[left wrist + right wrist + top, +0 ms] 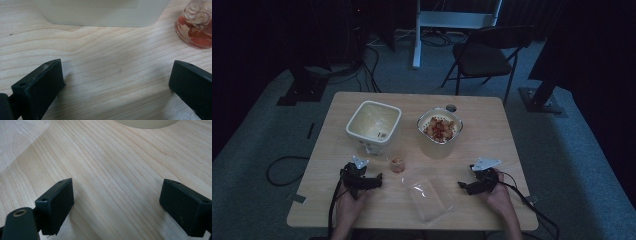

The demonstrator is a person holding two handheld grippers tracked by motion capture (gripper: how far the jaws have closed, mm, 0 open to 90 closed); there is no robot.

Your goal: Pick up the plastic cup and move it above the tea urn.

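Pale wood table [492, 150] with fine wavy grain. Cream square container [373, 122], off-white inside. Second cream container [439, 131] heaped with red and tan pieces. Small clear dome [197, 23] with a white spiral swirl over red-orange patches (glassy, seen close in the left gripper view). Transparent bag [428, 192], colourless. Matte black left gripper [373, 182] and right gripper [464, 186]. Grey-blue carpet [572, 150].

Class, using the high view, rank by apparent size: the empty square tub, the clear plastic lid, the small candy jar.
The tub and the lid look alike; unranked.
The jar: smallest.
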